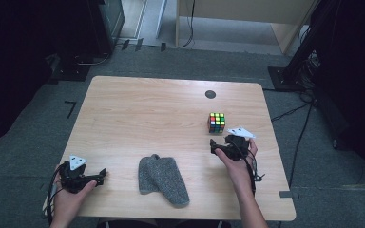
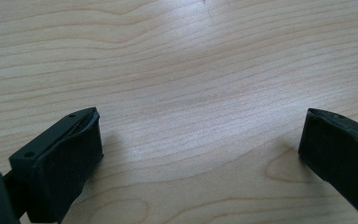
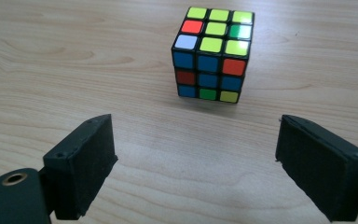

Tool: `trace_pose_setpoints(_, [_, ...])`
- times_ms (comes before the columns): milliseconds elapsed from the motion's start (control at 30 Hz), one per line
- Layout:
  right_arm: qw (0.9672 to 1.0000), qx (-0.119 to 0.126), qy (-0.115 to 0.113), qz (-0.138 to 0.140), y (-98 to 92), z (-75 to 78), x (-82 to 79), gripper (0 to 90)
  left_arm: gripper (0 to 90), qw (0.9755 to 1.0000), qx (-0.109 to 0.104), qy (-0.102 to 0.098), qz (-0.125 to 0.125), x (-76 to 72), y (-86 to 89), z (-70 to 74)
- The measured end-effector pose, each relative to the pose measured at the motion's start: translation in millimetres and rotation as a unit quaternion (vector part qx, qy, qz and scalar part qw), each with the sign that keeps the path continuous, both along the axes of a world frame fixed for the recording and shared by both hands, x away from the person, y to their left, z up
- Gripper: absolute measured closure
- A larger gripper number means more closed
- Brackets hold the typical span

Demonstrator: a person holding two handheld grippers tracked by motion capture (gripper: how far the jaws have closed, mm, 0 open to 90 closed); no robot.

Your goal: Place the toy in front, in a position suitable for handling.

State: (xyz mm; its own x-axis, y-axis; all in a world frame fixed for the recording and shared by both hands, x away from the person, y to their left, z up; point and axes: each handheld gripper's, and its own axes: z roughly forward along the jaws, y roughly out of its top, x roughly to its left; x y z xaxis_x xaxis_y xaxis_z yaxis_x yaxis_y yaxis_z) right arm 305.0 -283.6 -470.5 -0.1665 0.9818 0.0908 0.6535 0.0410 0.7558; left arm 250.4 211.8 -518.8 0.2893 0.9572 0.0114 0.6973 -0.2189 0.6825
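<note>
Both your claws stand wide apart and grip nothing: your right claw (image 3: 196,154) faces the puzzle cube (image 3: 212,53), your left claw (image 2: 200,154) over the bare surface (image 2: 191,70)

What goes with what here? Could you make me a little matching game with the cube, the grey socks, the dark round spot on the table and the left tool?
Things:
1. puzzle cube
2. grey socks
3. dark round spot
4. left tool

Places or states:
A. lying at the near middle of the table
B. open over bare wood, at the near left corner
C. just ahead of the open right tool
D. on the far side of the table, beyond the cube

Pairs: 1-C, 2-A, 3-D, 4-B
</note>
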Motion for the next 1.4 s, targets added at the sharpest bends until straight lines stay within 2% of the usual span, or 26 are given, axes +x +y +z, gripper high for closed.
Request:
trace_pose_setpoints(100, [0.9999,-0.004,0.012,-0.006,5.4,-2.5,10.1,6.9,0.0,1.0000,0.000,0.000,0.000,0.0,0.0,0.0])
trace_pose_setpoints(300, [0.9995,0.006,0.004,-0.030,4.4,-2.8,28.2,3.6,0.0,1.0000,0.000,0.000,0.000,0.0,-0.1,0.0])
trace_pose_setpoints(433, [0.9996,0.008,0.005,-0.025,6.6,-7.8,38.3,3.5,0.0,1.0000,0.000,0.000,-0.001,0.0,-0.1,-0.1])
trace_pose_setpoints(567, [0.9995,-0.006,0.005,-0.030,9.7,-15.3,47.5,3.6,0.0,1.0000,0.000,0.000,-0.001,0.0,-0.2,-0.1])
trace_pose_setpoints(633, [0.9991,-0.003,0.007,-0.041,7.8,-18.7,52.9,3.8,0.0,1.0000,0.000,0.000,-0.002,0.0,-0.1,-0.1])
trace_pose_setpoints(733, [0.9982,0.016,0.013,-0.057,4.5,-23.2,60.0,3.9,0.0,1.0000,0.000,0.000,-0.002,0.0,-0.2,0.0])
trace_pose_setpoints(833, [0.9975,0.030,0.013,-0.062,5.7,-29.9,65.0,4.0,0.0,1.0000,0.000,0.000,-0.002,0.0,-0.2,0.0])
trace_pose_setpoints(967, [0.9977,0.015,0.015,-0.065,13.0,-39.3,71.8,4.7,0.0,1.0000,0.000,0.000,-0.002,0.0,-0.2,0.0])
trace_pose_setpoints(1067, [0.9954,-0.019,-0.001,-0.094,19.1,-42.2,74.2,12.7,0.0,1.0000,0.000,0.000,-0.002,0.0,-0.2,0.0])
trace_pose_setpoints(1233, [0.9962,-0.005,-0.003,-0.087,23.1,-44.4,80.3,16.0,0.0,1.0000,0.000,0.000,-0.002,0.0,-0.1,0.0])
trace_pose_setpoints(1400, [0.9956,-0.013,0.001,-0.093,24.7,-48.1,85.1,18.8,0.0,1.0000,0.000,0.000,-0.002,0.0,-0.2,0.0])
